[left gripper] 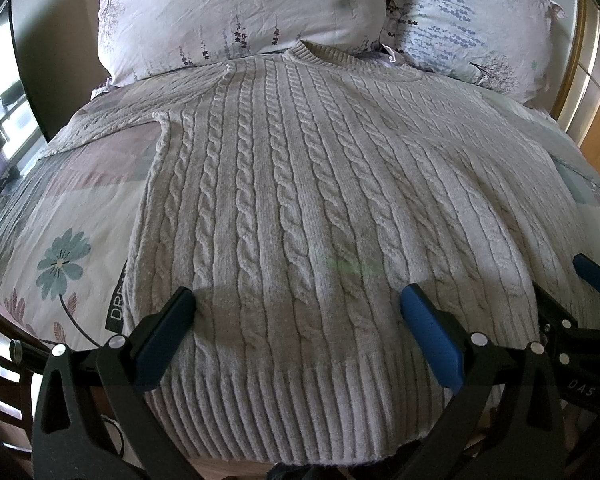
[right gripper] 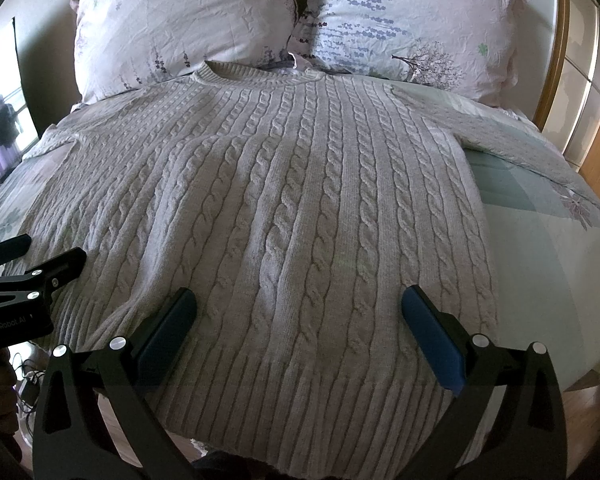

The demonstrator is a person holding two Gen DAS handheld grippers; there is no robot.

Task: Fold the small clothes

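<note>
A pale grey cable-knit sweater (left gripper: 300, 200) lies flat and face up on the bed, collar toward the pillows, ribbed hem toward me; it also shows in the right wrist view (right gripper: 284, 208). Its sleeves spread out to both sides. My left gripper (left gripper: 298, 300) is open and empty, hovering over the left part of the hem. My right gripper (right gripper: 298, 300) is open and empty over the right part of the hem. The right gripper's blue fingers (left gripper: 592, 272) show at the right edge of the left wrist view, and the left gripper (right gripper: 32, 264) at the left edge of the right wrist view.
Two floral pillows (left gripper: 236, 12) (right gripper: 412, 20) stand at the head of the bed. A floral patchwork bedspread (left gripper: 60, 232) (right gripper: 540, 248) lies under the sweater. A wooden headboard and wardrobe (right gripper: 580, 92) are at the right. The bed's front edge is just below the hem.
</note>
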